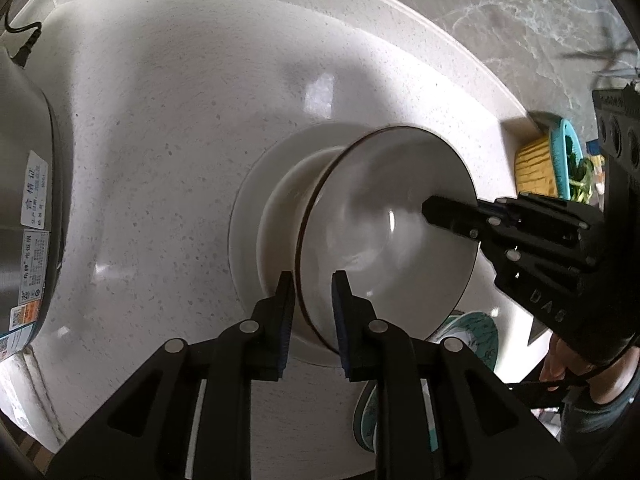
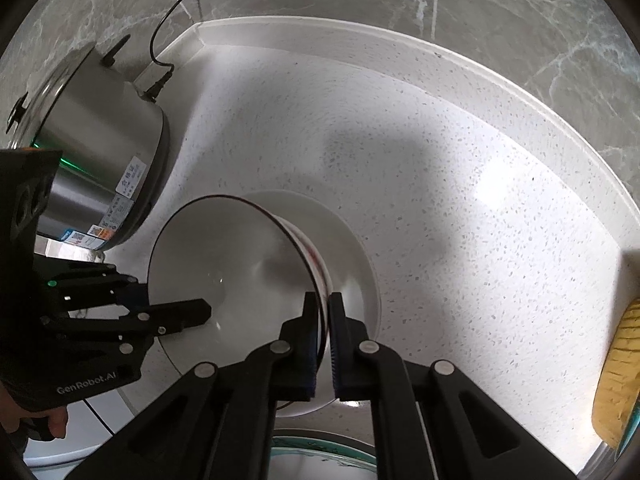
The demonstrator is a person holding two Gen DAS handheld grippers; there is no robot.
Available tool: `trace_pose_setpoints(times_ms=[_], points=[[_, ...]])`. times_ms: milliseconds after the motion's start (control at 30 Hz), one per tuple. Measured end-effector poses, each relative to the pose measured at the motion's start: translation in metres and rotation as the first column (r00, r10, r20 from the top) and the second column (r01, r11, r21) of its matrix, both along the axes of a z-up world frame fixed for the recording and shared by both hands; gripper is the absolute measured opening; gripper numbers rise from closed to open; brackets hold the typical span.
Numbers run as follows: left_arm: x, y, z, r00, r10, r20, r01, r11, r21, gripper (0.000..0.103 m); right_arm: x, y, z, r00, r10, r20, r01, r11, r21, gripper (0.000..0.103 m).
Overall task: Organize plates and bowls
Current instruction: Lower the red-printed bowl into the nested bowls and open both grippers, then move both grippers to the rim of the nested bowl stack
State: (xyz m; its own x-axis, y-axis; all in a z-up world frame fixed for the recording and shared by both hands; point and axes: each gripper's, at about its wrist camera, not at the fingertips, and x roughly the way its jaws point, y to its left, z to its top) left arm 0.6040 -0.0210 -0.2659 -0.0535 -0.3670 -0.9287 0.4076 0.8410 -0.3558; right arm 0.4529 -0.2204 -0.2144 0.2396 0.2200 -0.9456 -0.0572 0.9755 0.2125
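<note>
A white bowl with a dark rim (image 1: 384,224) (image 2: 228,264) is held between both grippers above a white plate (image 1: 248,208) (image 2: 348,232) on the speckled counter. It seems to sit in or just over a second white bowl (image 1: 288,200) on that plate. My left gripper (image 1: 313,308) straddles the bowl's near rim, one finger inside and one outside, with a small gap showing. My right gripper (image 2: 325,328) is shut on the opposite rim and shows from the side in the left wrist view (image 1: 448,216).
A steel rice cooker (image 1: 24,208) (image 2: 100,152) with a cord stands at the left. A teal-patterned plate (image 1: 472,332) (image 2: 320,452) lies near the counter's front. A yellow and teal basket (image 1: 544,160) (image 2: 616,376) sits at the right. A marble wall is behind.
</note>
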Motion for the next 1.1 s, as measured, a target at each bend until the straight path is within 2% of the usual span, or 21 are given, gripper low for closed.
trace_pose_setpoints(times_ms=[67, 133, 200, 367, 433, 700, 900, 933, 1000, 1067, 1100], points=[[0.001, 0.001, 0.004, 1.0, 0.012, 0.009, -0.012, 1.0, -0.011, 0.029, 0.0, 0.001, 0.0, 1.0, 0.009, -0.001, -0.009, 1.0, -0.003, 0.008], [0.001, 0.001, 0.011, 1.0, 0.02, 0.021, -0.019, 0.999, -0.029, 0.043, 0.001, 0.004, 0.001, 1.0, 0.02, -0.003, -0.02, 1.0, -0.008, 0.009], [0.001, -0.001, 0.017, 0.999, 0.016, 0.035, -0.014, 0.999, -0.033, 0.049, 0.002, 0.007, 0.001, 1.0, 0.028, 0.0, -0.028, 0.999, -0.018, 0.009], [0.003, 0.003, 0.023, 0.998, 0.032, 0.045, -0.03, 0.998, -0.05, 0.053, 0.003, 0.006, 0.001, 0.999, 0.032, 0.001, -0.032, 0.999, -0.028, 0.01], [0.005, 0.007, 0.025, 0.998, 0.043, 0.052, -0.041, 0.998, -0.051, 0.06, 0.005, 0.005, 0.001, 1.0, 0.029, -0.004, -0.029, 0.999, -0.04, 0.01], [0.005, 0.029, 0.028, 0.995, 0.08, 0.056, -0.074, 0.993, -0.096, 0.06, 0.007, 0.01, 0.005, 0.999, 0.049, 0.005, -0.049, 0.998, -0.039, 0.012], [0.003, 0.046, 0.033, 0.991, 0.116, 0.058, -0.107, 0.984, -0.145, 0.06, 0.009, 0.001, 0.009, 1.0, 0.021, 0.024, -0.021, 1.0, 0.002, 0.014], [0.002, 0.049, 0.035, 0.99, 0.124, 0.062, -0.113, 0.981, -0.156, 0.06, 0.009, -0.001, 0.012, 0.999, 0.016, 0.034, -0.016, 1.0, 0.016, 0.017], [-0.002, 0.054, 0.039, 0.988, 0.134, 0.072, -0.119, 0.977, -0.175, 0.06, 0.008, -0.006, 0.019, 0.999, 0.004, 0.053, -0.006, 0.999, 0.04, 0.033], [-0.009, 0.061, 0.047, 0.985, 0.139, 0.102, -0.118, 0.974, -0.191, 0.06, 0.006, -0.015, 0.031, 0.996, -0.011, 0.091, 0.005, 0.998, 0.069, 0.045], [-0.013, 0.064, 0.05, 0.983, 0.141, 0.12, -0.116, 0.974, -0.196, 0.065, 0.004, -0.021, 0.039, 0.993, -0.02, 0.116, 0.01, 0.996, 0.086, 0.054]])
